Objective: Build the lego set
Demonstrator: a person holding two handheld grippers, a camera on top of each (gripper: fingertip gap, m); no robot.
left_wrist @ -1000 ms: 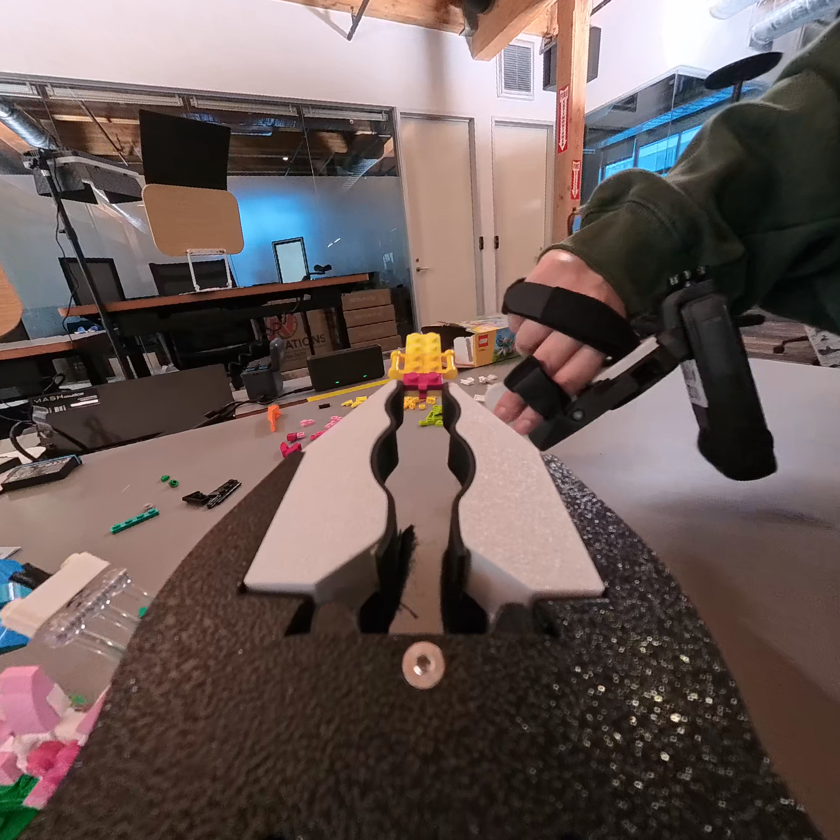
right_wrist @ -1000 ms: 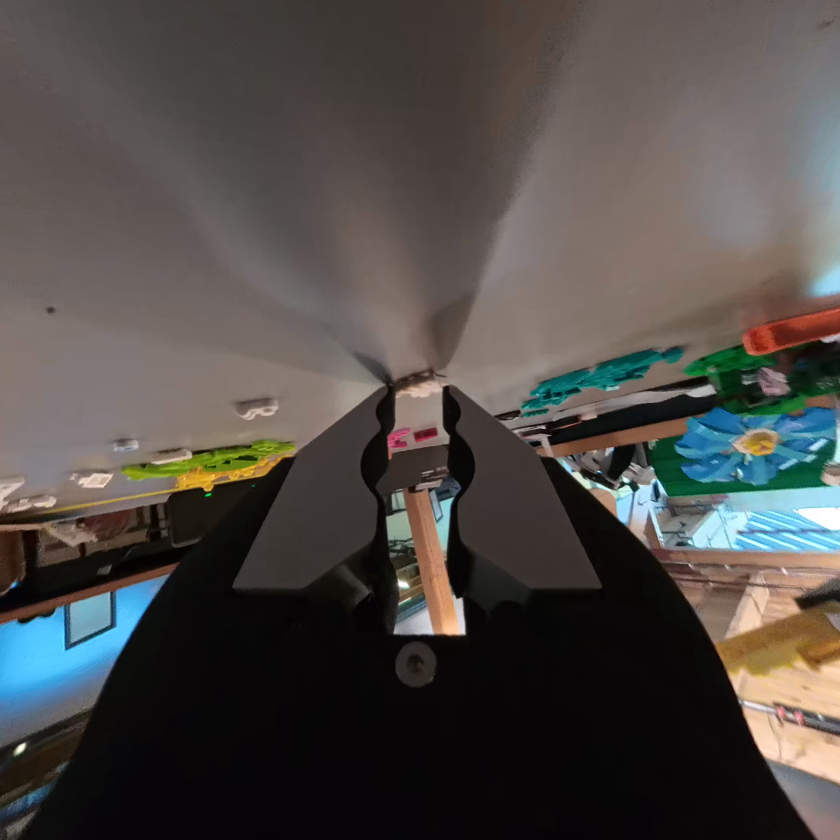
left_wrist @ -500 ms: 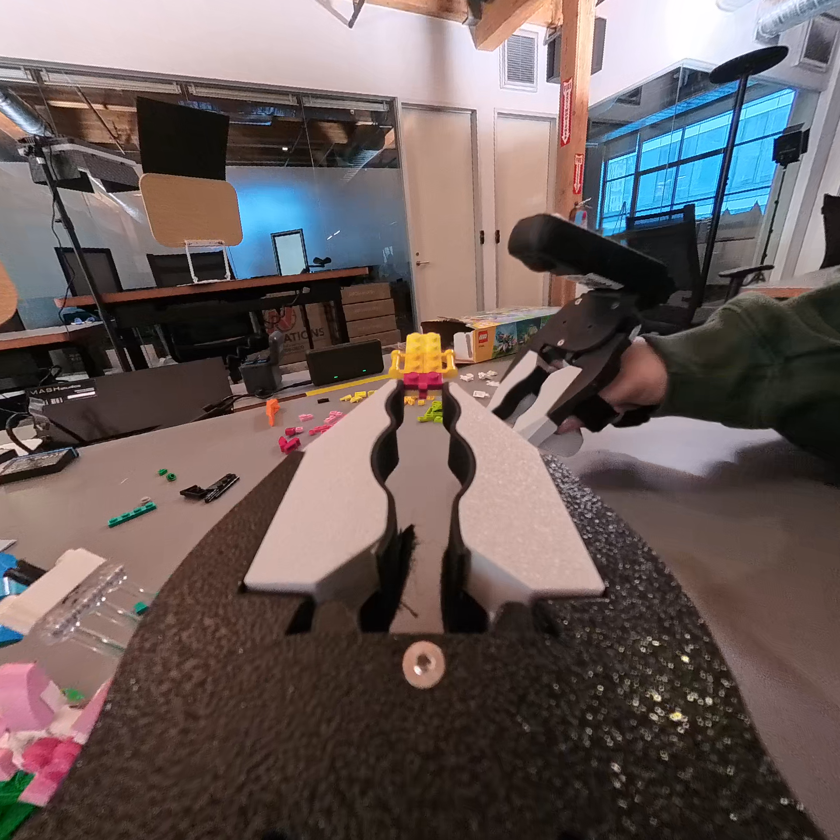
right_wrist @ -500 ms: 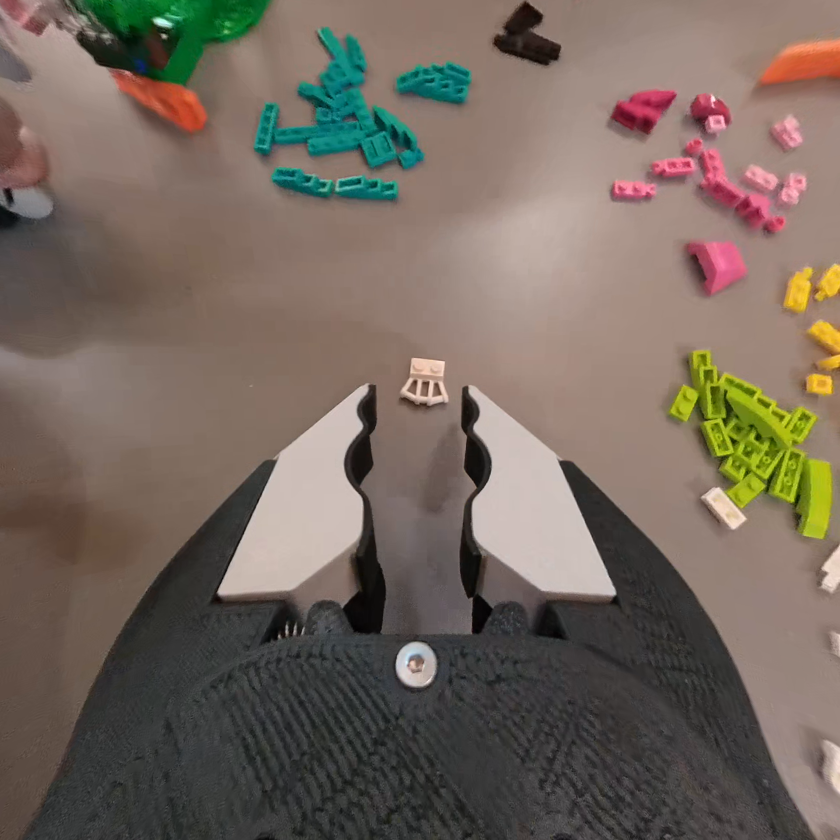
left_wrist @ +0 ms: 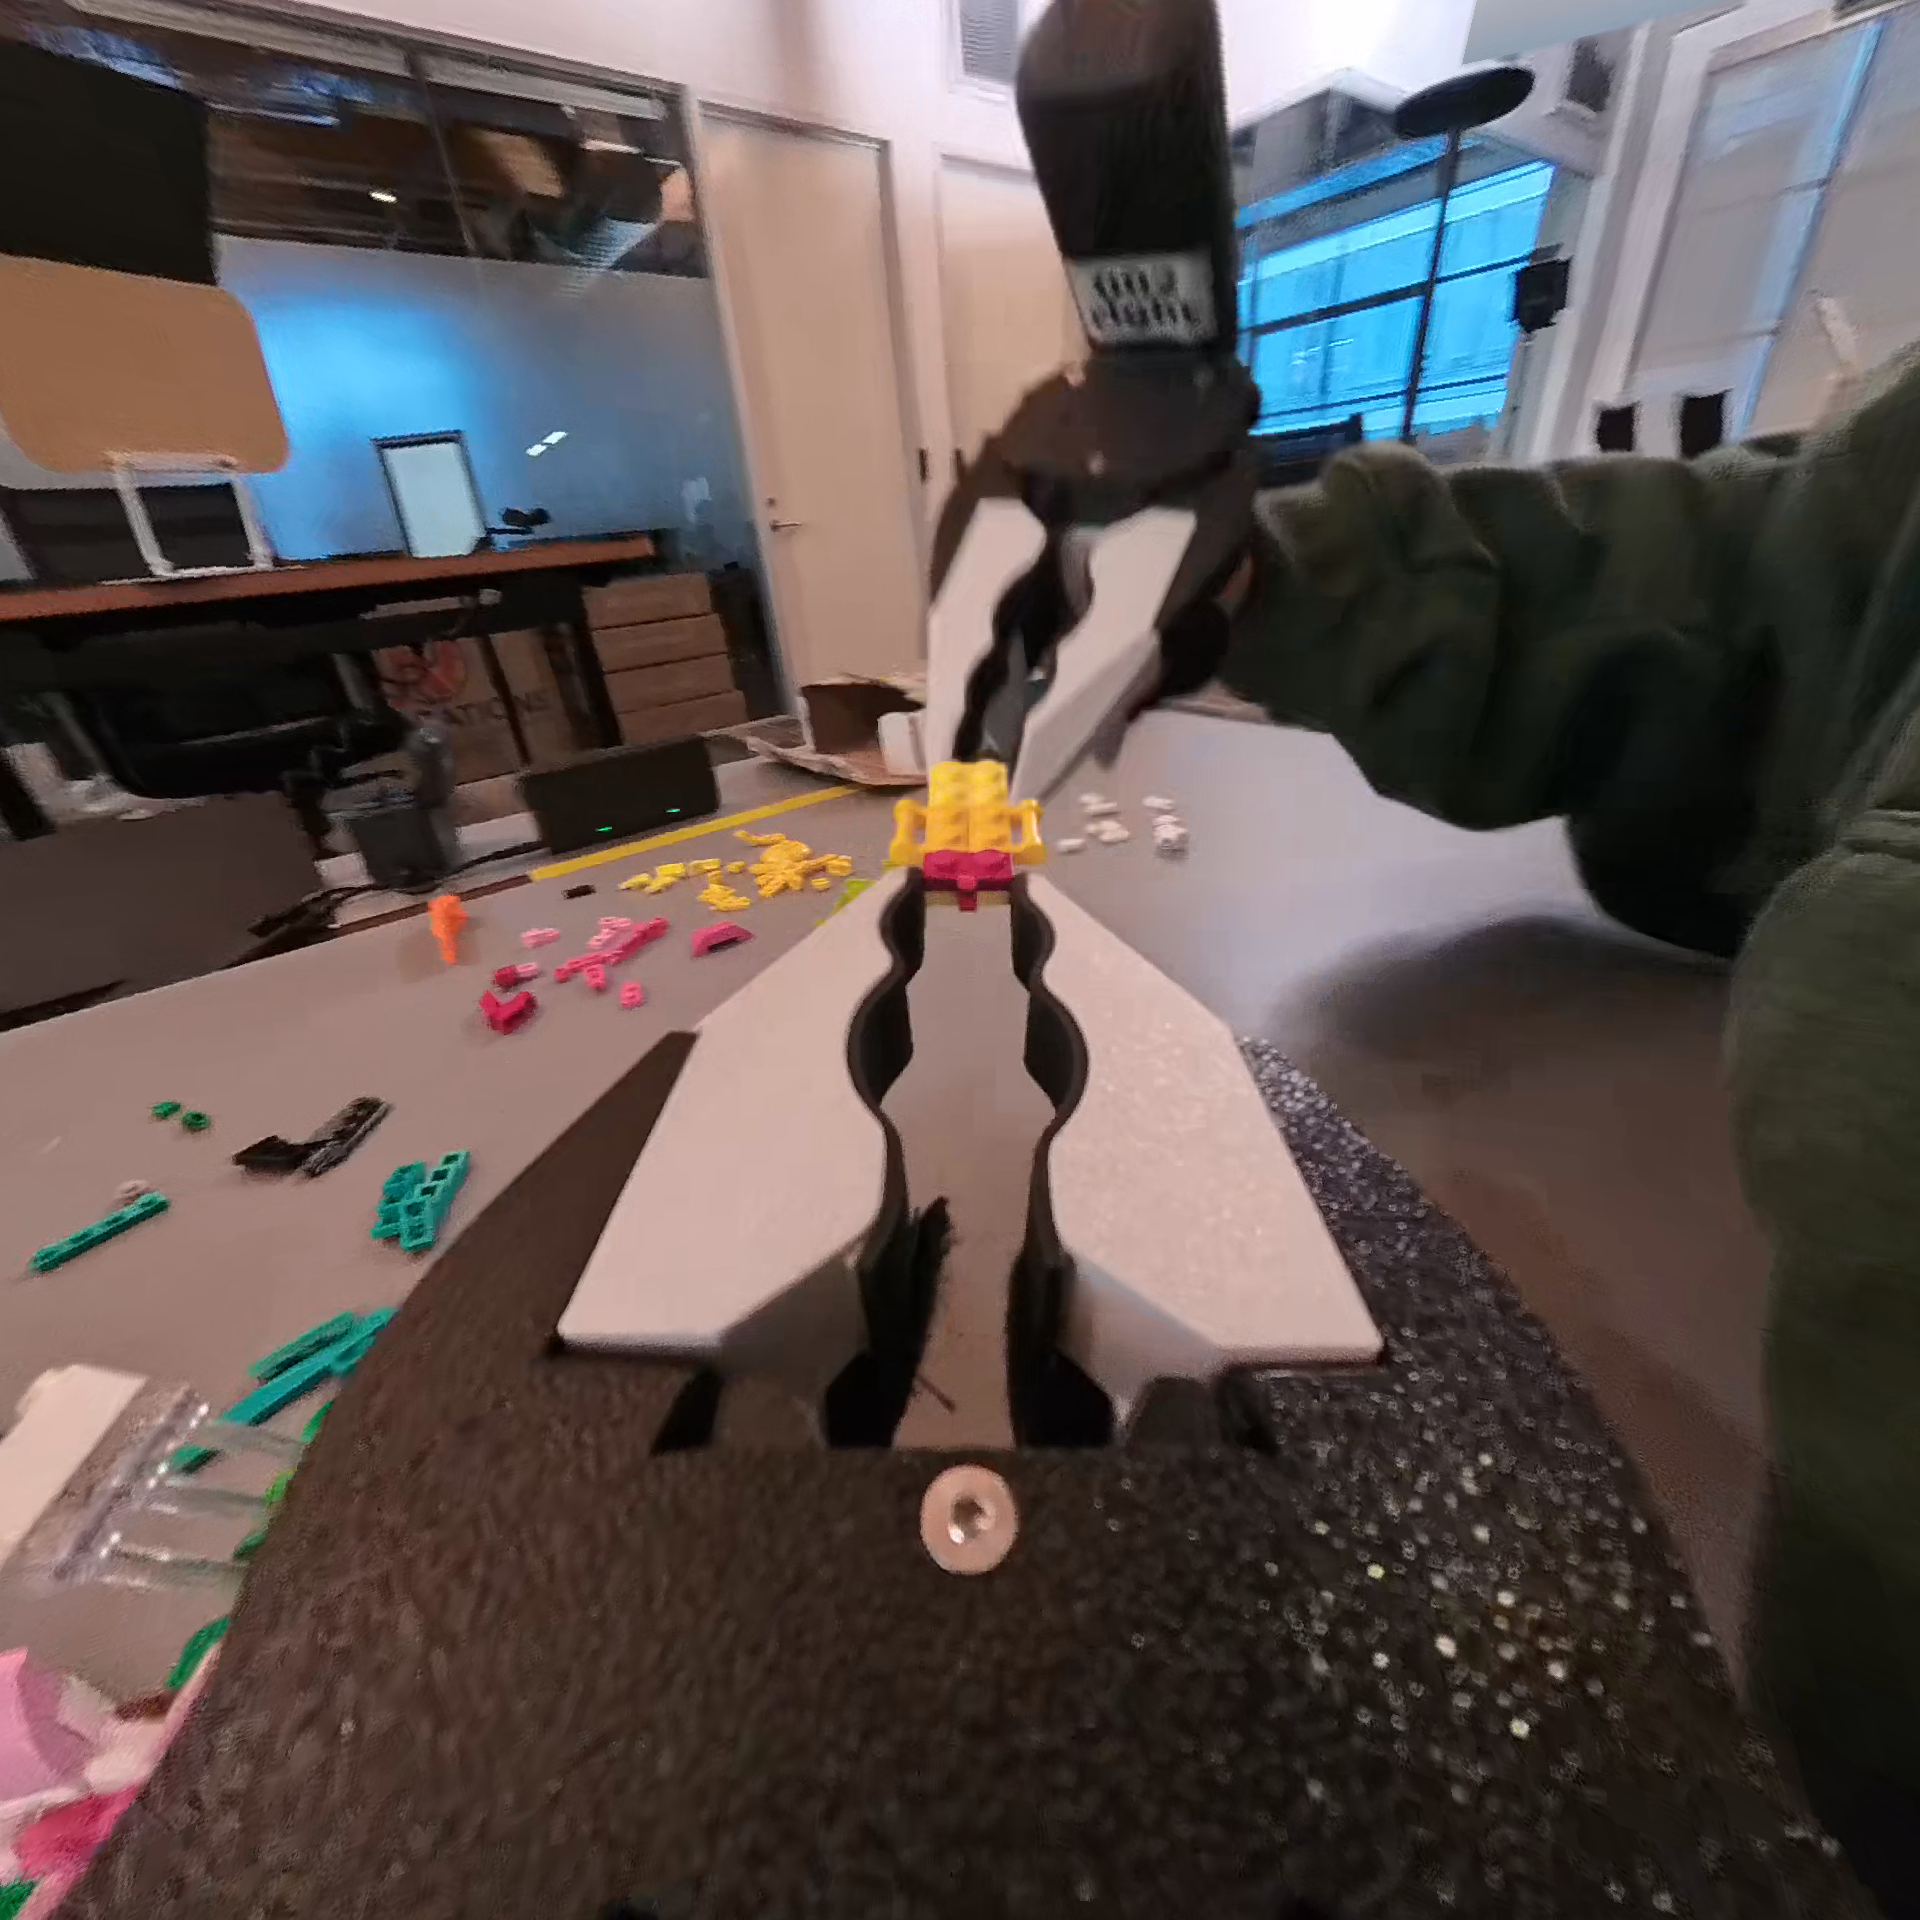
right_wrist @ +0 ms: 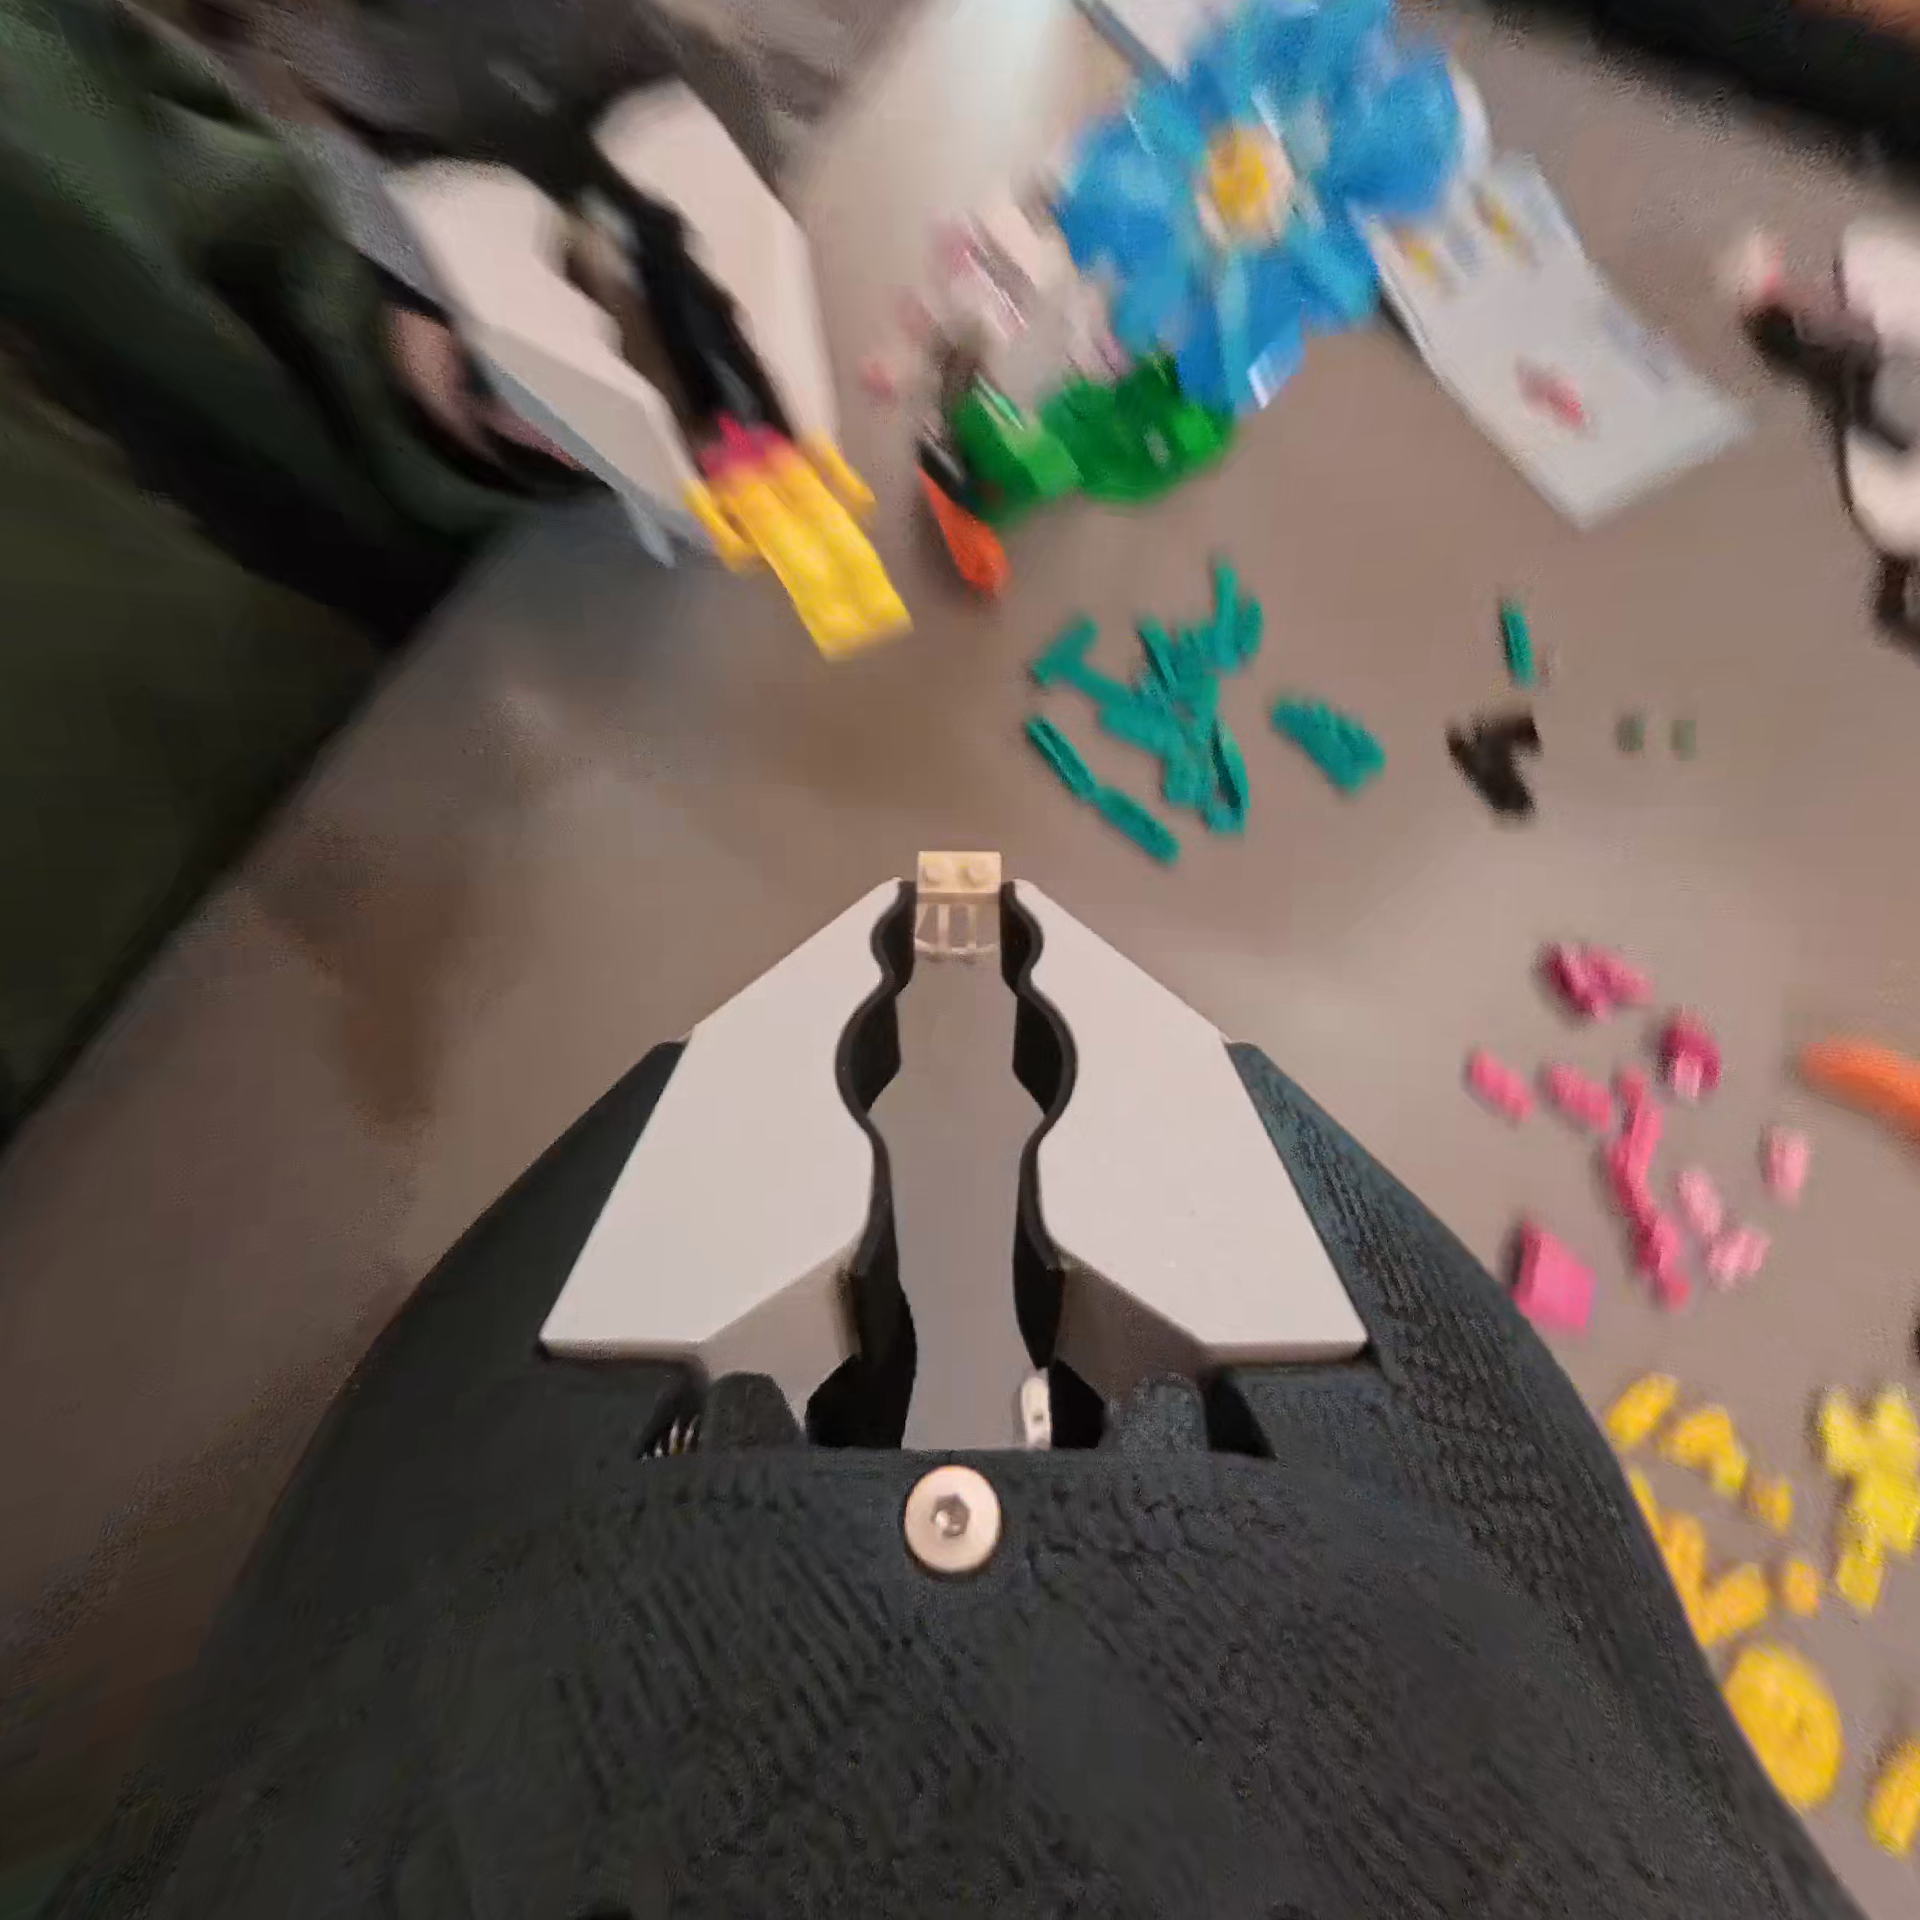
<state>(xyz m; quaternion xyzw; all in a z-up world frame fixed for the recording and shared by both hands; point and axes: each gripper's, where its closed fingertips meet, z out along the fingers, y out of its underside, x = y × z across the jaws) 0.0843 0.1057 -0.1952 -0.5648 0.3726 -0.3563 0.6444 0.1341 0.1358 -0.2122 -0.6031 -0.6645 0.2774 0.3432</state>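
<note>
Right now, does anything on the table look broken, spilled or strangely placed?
Nothing stands out. The loose bricks lie sorted by colour on the table, and each gripper holds its piece straight: the left gripper the yellow-and-magenta assembly, the right gripper a small tan piece.

Left gripper (left_wrist: 966, 883) body: I'm seeing rough black plastic, grainy and glinting; its fingers (left_wrist: 764, 1164) are matt pale grey, finely speckled.
Right gripper (right_wrist: 958, 902) body: coarse black plastic with layered ridges, and smooth matt grey fingers (right_wrist: 1174, 1174).
Screw (right_wrist: 953, 1522): bright bare metal, shiny.
Yellow and magenta assembly (left_wrist: 966, 836): glossy hard plastic, studded.
White piece (right_wrist: 958, 896): smooth pale plastic.
Table (left_wrist: 1403, 894): smooth grey top with a soft sheen, I'd say.
Sleeve (left_wrist: 1558, 634): dark green cloth, soft and fuzzy.
Clear bag (left_wrist: 156, 1496) at the table's left edge: glossy crinkled plastic film.
Loose teal pieces (right_wrist: 1174, 717): plastic, too blurred for finish.
</note>
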